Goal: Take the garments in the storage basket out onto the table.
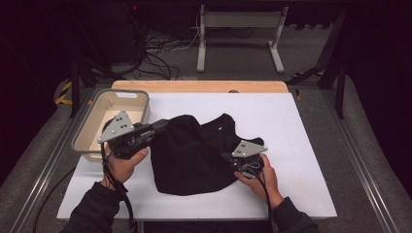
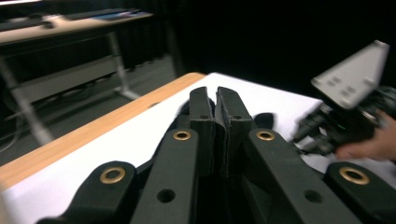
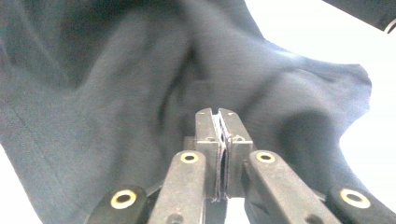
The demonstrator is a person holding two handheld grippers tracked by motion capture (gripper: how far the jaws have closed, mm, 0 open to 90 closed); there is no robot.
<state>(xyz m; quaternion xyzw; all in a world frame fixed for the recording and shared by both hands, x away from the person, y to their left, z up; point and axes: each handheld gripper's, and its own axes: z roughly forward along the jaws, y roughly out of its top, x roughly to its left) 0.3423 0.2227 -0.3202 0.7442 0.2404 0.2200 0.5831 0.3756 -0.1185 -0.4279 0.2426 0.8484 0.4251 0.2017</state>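
Forearms: two dark sleeves come in nearest the camera at the near edge of the worktop (image 1: 301, 145), one on each side of the black garment (image 1: 189, 155), each hand carrying a claw.

Bin: a beige plastic bin (image 1: 92, 124) sits at the far-left side of the garment, half off the white sheet; it looks empty, probably where the garment is to go.

Left claw: the left claw (image 1: 160, 125) is at the garment's upper-left edge, just beside the bin's near corner. Its jaws are pressed together, and dark cloth seems to be caught between them in the left gripper view (image 2: 215, 122), though the black-on-black makes the pinch hard to read. The raised fold at that corner suggests a lift from the edge, so the cloth hangs rather than bunches.

Garment: the black garment lies crumpled in the middle of the worktop, between the two claws, mostly resting on the white sheet, neckline side toward the far edge.

Right claw: the right claw (image 1: 228, 156) is at the garment's right side, near the strap end. Its jaws are pressed together on a thin fold of the cloth (image 3: 219, 140), pinching the fabric; holding the opposite edge should let both hands spread or carry it.

Wooden edge: a strip of bare wood (image 1: 199, 86) runs beyond the garment, at the far side.
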